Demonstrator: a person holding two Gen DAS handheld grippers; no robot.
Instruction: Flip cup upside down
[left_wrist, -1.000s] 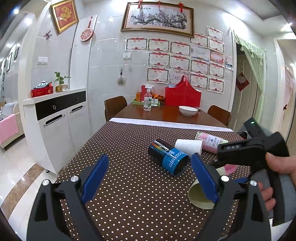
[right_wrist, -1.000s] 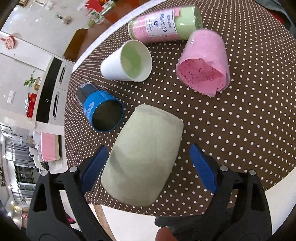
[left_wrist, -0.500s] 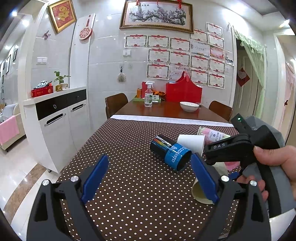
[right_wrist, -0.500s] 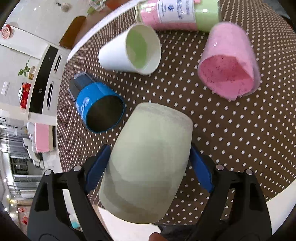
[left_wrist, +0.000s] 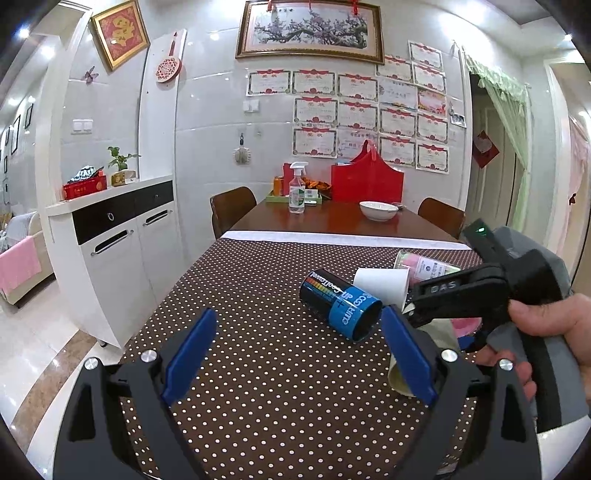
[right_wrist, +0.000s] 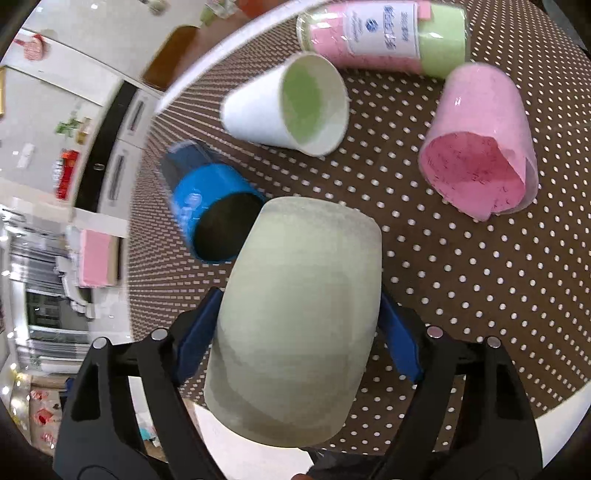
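Left gripper (left_wrist: 295, 354) fingers wide apart, nothing between; right gripper (right_wrist: 295, 328) fingers clamped on cup (right_wrist: 299, 314).

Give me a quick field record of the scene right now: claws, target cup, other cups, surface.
right claw: shut on pale green cup
pale green cup: gripped at mid-body by the blue pads
left claw: open, nothing between its pads
blue cup: on its side, mouth toward the camera
white cup: on its side, green inside
pink cup: on its side
wrapped cup stack: lying behind the others
surface: brown dotted tablecloth
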